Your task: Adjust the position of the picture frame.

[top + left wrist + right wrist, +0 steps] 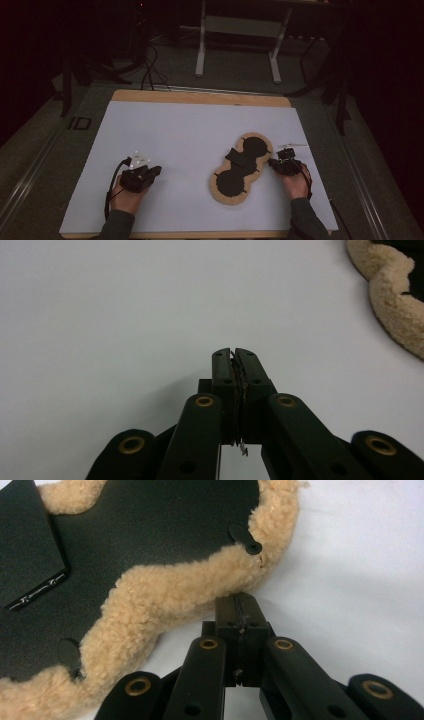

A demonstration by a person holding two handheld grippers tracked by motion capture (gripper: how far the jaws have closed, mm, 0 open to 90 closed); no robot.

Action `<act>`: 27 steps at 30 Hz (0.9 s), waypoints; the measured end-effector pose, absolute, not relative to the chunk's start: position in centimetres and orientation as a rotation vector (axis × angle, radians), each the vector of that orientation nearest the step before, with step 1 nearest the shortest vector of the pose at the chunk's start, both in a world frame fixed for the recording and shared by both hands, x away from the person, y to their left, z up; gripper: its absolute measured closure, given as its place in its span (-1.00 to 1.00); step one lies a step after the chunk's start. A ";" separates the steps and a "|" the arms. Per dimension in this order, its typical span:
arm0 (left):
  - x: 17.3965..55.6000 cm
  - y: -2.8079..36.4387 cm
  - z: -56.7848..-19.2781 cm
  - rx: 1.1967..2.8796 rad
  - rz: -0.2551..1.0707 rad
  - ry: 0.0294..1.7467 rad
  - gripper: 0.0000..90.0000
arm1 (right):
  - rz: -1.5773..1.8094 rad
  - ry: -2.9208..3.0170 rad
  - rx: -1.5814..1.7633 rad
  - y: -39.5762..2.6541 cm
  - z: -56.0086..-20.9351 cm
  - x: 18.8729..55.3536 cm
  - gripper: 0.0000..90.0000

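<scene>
A peanut-shaped pad (240, 170) with a tan fleece rim and black middle lies right of centre on the white table cover (185, 130). A black flap (239, 156) sits at its waist. My right gripper (271, 162) is shut at the pad's right edge. In the right gripper view its tips (241, 598) rest against the fleece rim (165, 605), with nothing between the jaws. My left gripper (156, 170) lies shut over bare cover at the left, well apart from the pad. In the left gripper view its jaws (234, 352) are pressed together, and the fleece (395, 300) shows at the top right.
A wooden board edge (200, 96) runs along the far side of the cover. Beyond it stand a white table frame (237, 45) and floor cables (150, 70). A thin pale strip (292, 145) lies just beyond the right gripper.
</scene>
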State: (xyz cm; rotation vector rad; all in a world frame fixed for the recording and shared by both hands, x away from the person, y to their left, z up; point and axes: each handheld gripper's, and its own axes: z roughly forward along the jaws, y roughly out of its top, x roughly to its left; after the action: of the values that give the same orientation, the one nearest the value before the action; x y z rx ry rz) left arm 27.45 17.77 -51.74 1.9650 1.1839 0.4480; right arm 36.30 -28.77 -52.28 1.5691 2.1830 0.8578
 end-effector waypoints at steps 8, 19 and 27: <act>27.4 17.3 -51.7 1.967 0.436 1.165 0.98 | 0.835 2.210 1.554 -27.6 -52.1 37.2 1.00; 27.4 15.3 -52.0 2.007 0.409 1.114 1.00 | 0.829 2.292 1.480 -25.0 -52.0 37.8 1.00; 27.1 13.6 -52.4 2.056 0.395 1.067 1.00 | 0.843 2.316 1.460 -24.5 -51.8 37.8 1.00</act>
State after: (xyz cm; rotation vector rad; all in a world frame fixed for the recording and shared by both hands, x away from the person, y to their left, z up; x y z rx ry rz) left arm 27.09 13.59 -52.43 2.0562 1.0672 0.3952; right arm 37.82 -24.54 -51.80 1.4600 2.3157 0.8427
